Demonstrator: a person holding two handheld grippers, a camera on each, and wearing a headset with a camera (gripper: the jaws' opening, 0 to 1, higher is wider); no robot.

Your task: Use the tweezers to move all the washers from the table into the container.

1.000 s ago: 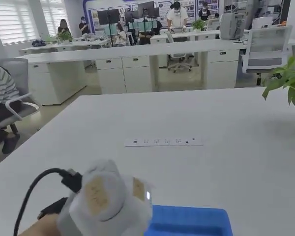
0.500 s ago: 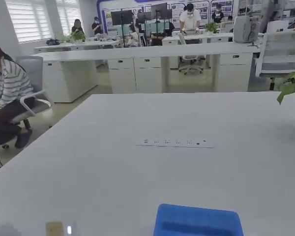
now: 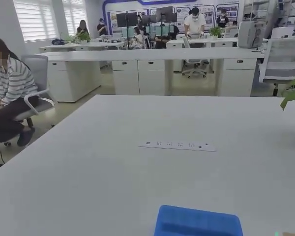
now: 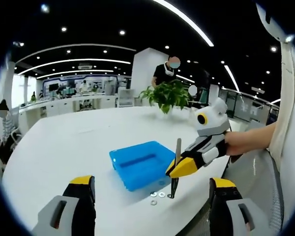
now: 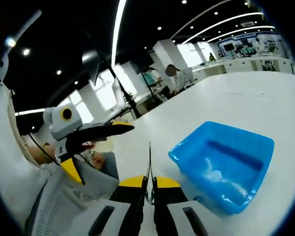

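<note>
In the left gripper view, my left gripper (image 4: 151, 181) is wide open with nothing between its jaws. Ahead of it lies the blue container (image 4: 140, 164), with three small washers (image 4: 157, 195) on the white table just in front. My right gripper (image 4: 183, 167) comes in from the right, holding slim metal tweezers (image 4: 176, 169) that point down, tips right beside the washers. In the right gripper view, my right gripper (image 5: 148, 181) is shut on the tweezers (image 5: 149, 164). The blue container (image 5: 226, 162) is to the right and the open left gripper (image 5: 101, 150) to the left.
The head view looks across the white table (image 3: 113, 167), with the blue container (image 3: 199, 222) at the bottom edge and a white power strip (image 3: 177, 145) mid-table. A seated person (image 3: 7, 93) is at far left, with desks and people beyond. A potted plant (image 4: 169, 96) stands on the table.
The head camera has tilted up and shifted. The gripper seen at the head view's lower left one second ago has dropped below the frame.
</note>
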